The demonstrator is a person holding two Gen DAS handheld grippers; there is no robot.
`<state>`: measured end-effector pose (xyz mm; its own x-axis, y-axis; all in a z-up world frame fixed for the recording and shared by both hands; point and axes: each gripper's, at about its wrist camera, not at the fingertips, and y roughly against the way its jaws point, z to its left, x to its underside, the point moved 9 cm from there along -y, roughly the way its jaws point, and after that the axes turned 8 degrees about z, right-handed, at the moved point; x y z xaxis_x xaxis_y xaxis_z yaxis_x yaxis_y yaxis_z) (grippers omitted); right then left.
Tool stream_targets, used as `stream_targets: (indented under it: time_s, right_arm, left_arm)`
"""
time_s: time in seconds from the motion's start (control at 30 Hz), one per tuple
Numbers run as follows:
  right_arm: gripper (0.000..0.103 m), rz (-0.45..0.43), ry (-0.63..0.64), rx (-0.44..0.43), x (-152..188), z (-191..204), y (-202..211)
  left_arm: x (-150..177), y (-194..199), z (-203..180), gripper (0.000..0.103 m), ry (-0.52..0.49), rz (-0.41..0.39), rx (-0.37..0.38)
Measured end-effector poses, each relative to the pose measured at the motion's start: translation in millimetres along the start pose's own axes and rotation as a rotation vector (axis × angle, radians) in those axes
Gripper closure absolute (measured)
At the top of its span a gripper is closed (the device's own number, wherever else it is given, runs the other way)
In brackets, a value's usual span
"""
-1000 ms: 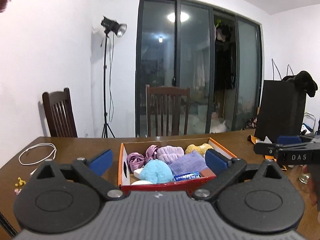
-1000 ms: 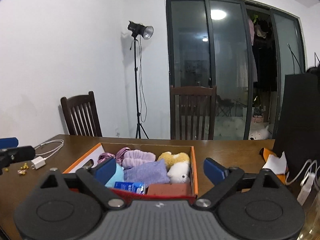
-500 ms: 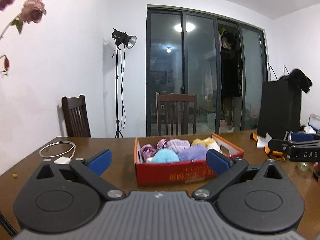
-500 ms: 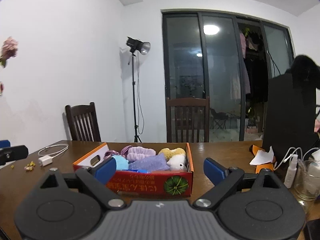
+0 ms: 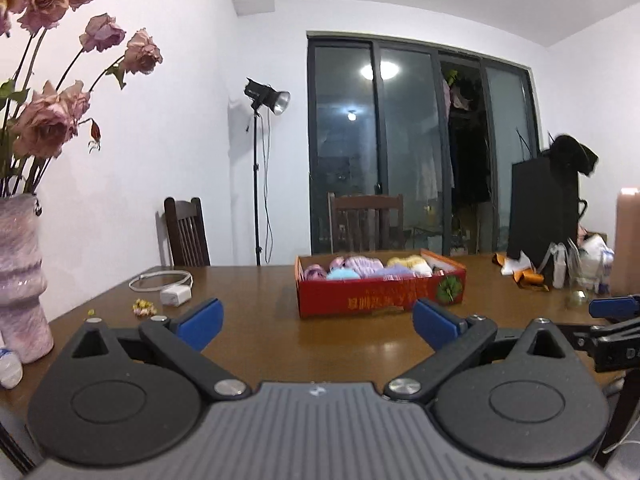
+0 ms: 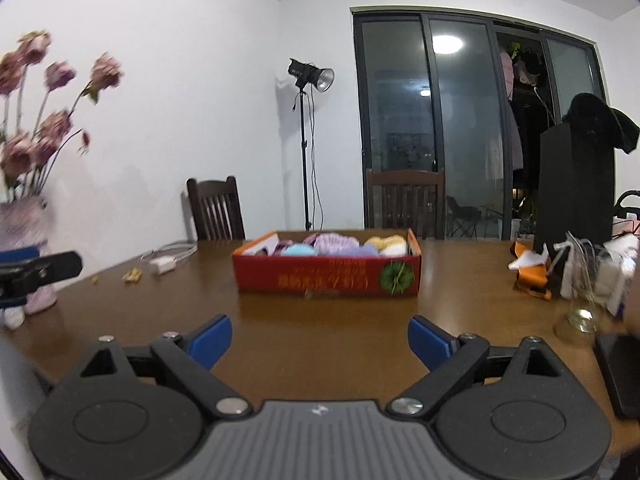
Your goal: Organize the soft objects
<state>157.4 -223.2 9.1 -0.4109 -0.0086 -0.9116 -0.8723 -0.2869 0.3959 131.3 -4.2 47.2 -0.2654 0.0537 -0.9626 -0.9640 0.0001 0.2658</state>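
Both grippers, left gripper (image 5: 316, 322) and right gripper (image 6: 319, 338), hover with jaws spread wide, empty. A red cardboard box (image 6: 326, 276) of pastel soft things sits ahead on the brown wooden table (image 6: 340, 332).

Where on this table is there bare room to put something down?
The widest bare stretch of the table lies between the red box and the two open grippers. Another runs between the box and the white charger. The right end is crowded around the glass and black bag.

home dining room | wooden table (image 5: 320, 344) | chairs (image 6: 406, 204) | vase of roses (image 5: 20, 280)
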Motion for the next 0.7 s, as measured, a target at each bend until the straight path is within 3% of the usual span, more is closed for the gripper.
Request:
stream_targets:
  time_s: [0.13,0.23,0.33,0.7]
  right_arm:
    - [0.007,0.007,0.006,-0.019,19,7,19]
    - [0.007,-0.015,0.019,-0.017,14,8,22]
    - [0.000,-0.031,-0.002,-0.003,7,3,22]
    - [0.000,-0.031,-0.014,0.007,4,-5,19]
  left_arm:
    - [5,2,-5,0.000,-0.012,0.018,0.011]
    - [3,1,-6,0.000,-0.001,0.021,0.019]
    - [4,2,-7,0.000,-0.005,0.018,0.026]
    - [4,0,-4,0.000,-0.002,0.019,0.020]
